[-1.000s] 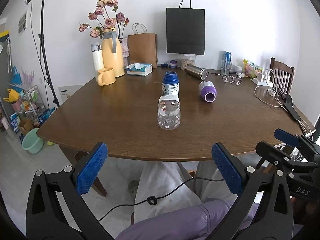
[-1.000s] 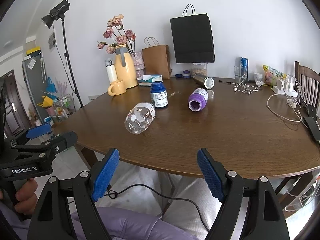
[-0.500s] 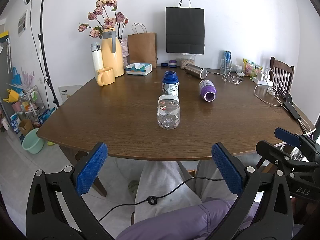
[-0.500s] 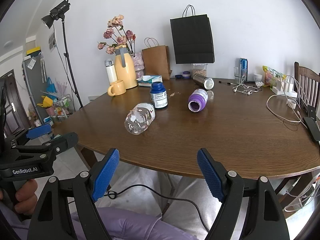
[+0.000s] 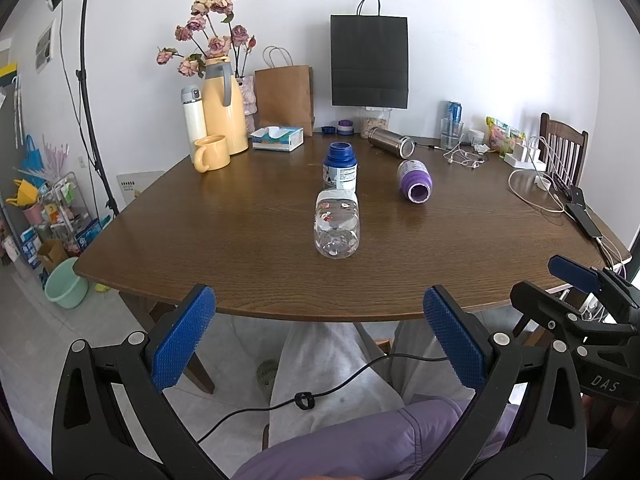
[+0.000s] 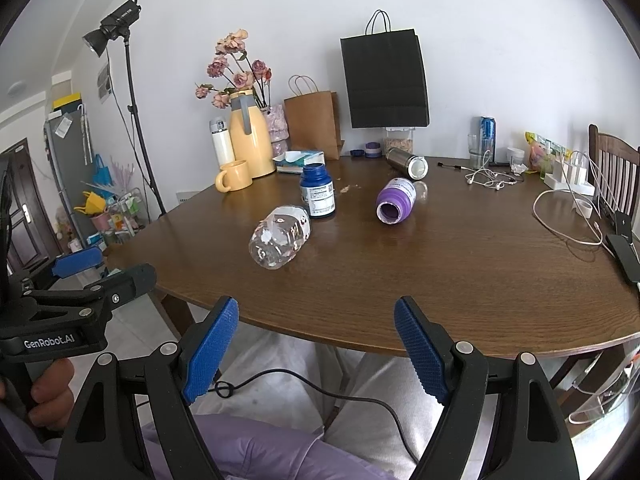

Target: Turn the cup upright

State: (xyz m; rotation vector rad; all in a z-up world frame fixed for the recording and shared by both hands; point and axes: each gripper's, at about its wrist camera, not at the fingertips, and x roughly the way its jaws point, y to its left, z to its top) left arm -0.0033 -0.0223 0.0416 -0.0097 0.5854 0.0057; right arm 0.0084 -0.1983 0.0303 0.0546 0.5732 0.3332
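Note:
A clear plastic cup (image 5: 337, 224) lies on its side on the brown table (image 5: 240, 240), its base toward me; it also shows in the right wrist view (image 6: 280, 237). A purple cup (image 5: 415, 181) lies on its side to the right, mouth toward me, also in the right wrist view (image 6: 395, 201). A steel tumbler (image 5: 391, 142) lies on its side further back. My left gripper (image 5: 320, 340) is open and empty, held off the table's near edge. My right gripper (image 6: 316, 352) is open and empty, also short of the edge.
A blue bottle (image 5: 339, 166) stands upright just behind the clear cup. A yellow mug (image 5: 212, 153), yellow jug (image 5: 223, 112), tissue box (image 5: 277, 138) and paper bags (image 5: 369, 60) stand at the back. Cables (image 5: 536, 192) and a phone (image 5: 583, 216) lie at the right.

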